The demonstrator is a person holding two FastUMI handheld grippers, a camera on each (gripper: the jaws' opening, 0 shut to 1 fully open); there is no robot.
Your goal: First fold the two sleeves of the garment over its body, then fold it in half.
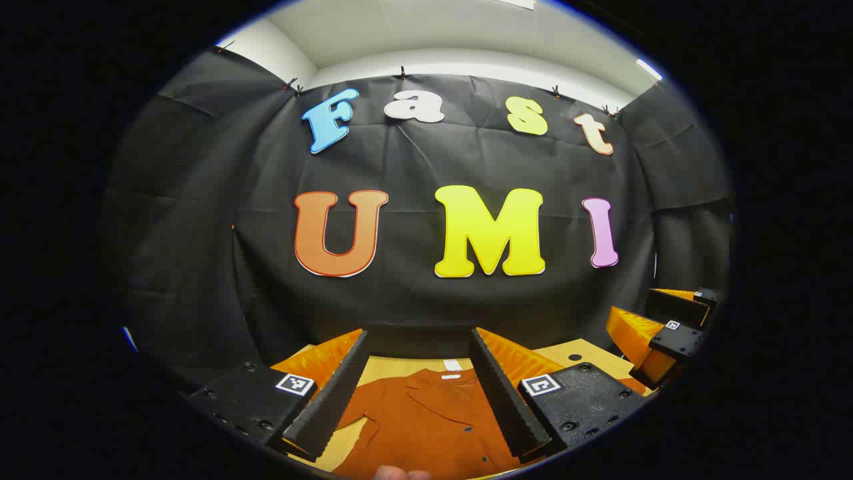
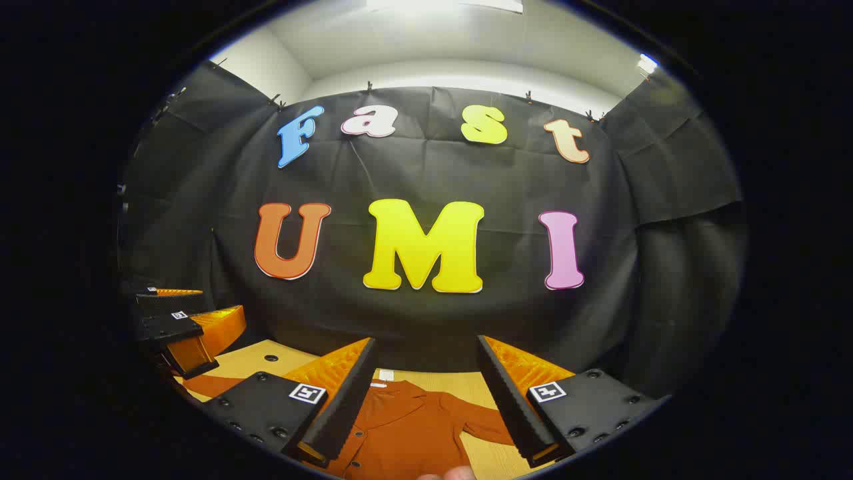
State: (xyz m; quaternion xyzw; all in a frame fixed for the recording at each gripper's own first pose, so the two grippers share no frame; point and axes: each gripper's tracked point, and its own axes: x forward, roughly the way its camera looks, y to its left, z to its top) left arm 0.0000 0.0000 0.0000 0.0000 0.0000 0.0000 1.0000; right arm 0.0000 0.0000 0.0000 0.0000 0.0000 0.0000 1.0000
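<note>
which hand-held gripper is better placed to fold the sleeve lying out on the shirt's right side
Right. In the right gripper view the open right hand-held gripper hangs above the rust-orange button-up shirt, whose outstretched sleeve lies by its right finger. The left hand-held gripper sits over the collar and other sleeve.

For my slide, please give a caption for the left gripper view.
Open left gripper above a flat rust-orange shirt on the table.

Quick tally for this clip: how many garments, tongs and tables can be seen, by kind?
Orange garment: 1
Tongs: 2, the left tongs and the right tongs, both open above the garment
Wooden table: 1
Total: 4
</note>
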